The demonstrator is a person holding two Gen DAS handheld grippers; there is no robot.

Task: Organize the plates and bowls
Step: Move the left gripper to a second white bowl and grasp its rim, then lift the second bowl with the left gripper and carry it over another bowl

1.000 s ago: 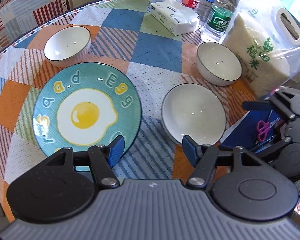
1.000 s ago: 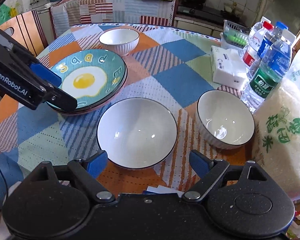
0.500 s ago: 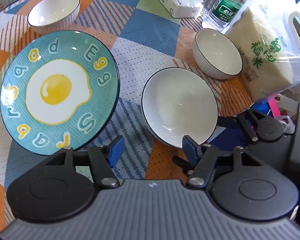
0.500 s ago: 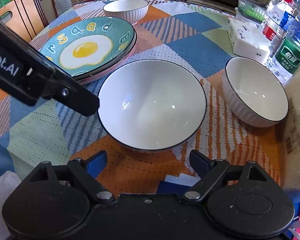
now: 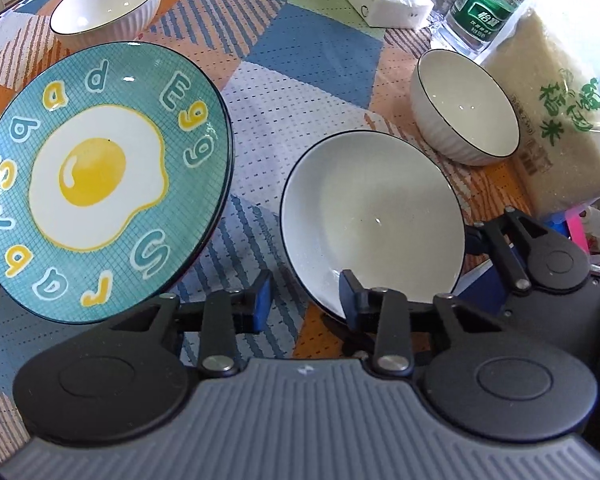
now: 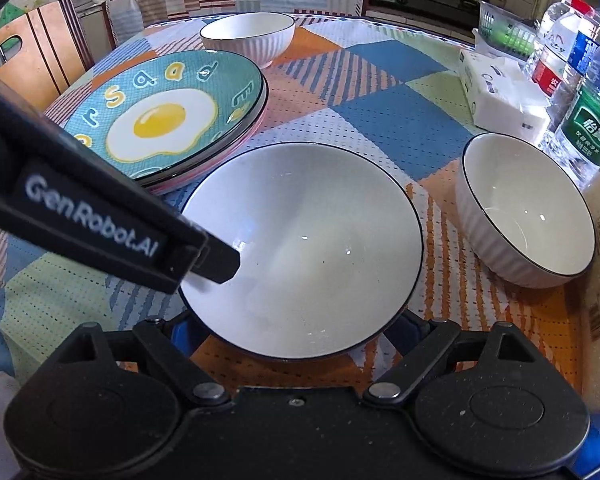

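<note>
Both grippers open around the near bowl [image 6: 300,248] on the surface [image 5: 308,80]: left gripper [image 5: 304,300] straddles its left rim, right gripper [image 6: 296,328] its near rim, neither gripping; risk: two uneven pinches tip it into the plate [image 5: 100,168]

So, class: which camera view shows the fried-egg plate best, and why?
The left wrist view. There the fried-egg plate lies nearly face-on, its lettering and yolk clear. The right wrist view shows it obliquely, stacked on other plates, its near edge hidden behind the left gripper.
</note>
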